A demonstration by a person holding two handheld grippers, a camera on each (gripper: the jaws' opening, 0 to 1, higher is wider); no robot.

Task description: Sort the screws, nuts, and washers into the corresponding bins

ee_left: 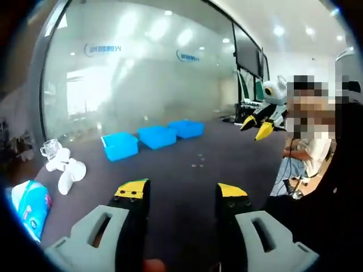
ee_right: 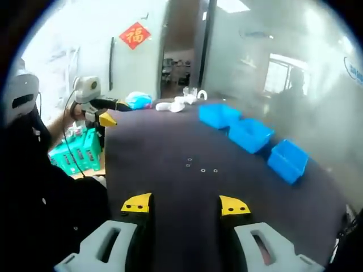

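Observation:
Small screws, nuts and washers (ee_left: 198, 161) lie scattered on the dark table (ee_left: 187, 175), short of three blue bins in a row (ee_left: 120, 145) (ee_left: 157, 136) (ee_left: 186, 128). My left gripper (ee_left: 181, 192) hovers open above the near table with nothing between its yellow-tipped jaws. My right gripper (ee_left: 256, 127) comes in from the right, open, well above the table. In the right gripper view the same hardware (ee_right: 201, 166) lies ahead of the open, empty right gripper (ee_right: 186, 205). The bins (ee_right: 220, 115) (ee_right: 250, 135) (ee_right: 288, 160) stand beyond. The left gripper (ee_right: 108, 116) is at the left edge.
A white fan-like object (ee_left: 65, 170), a clear cup (ee_left: 50, 148) and a blue-and-white packet (ee_left: 31, 207) sit at the table's left end. A seated person (ee_left: 309, 153) is beside the table's right edge. A green crate (ee_right: 79, 150) stands off the table.

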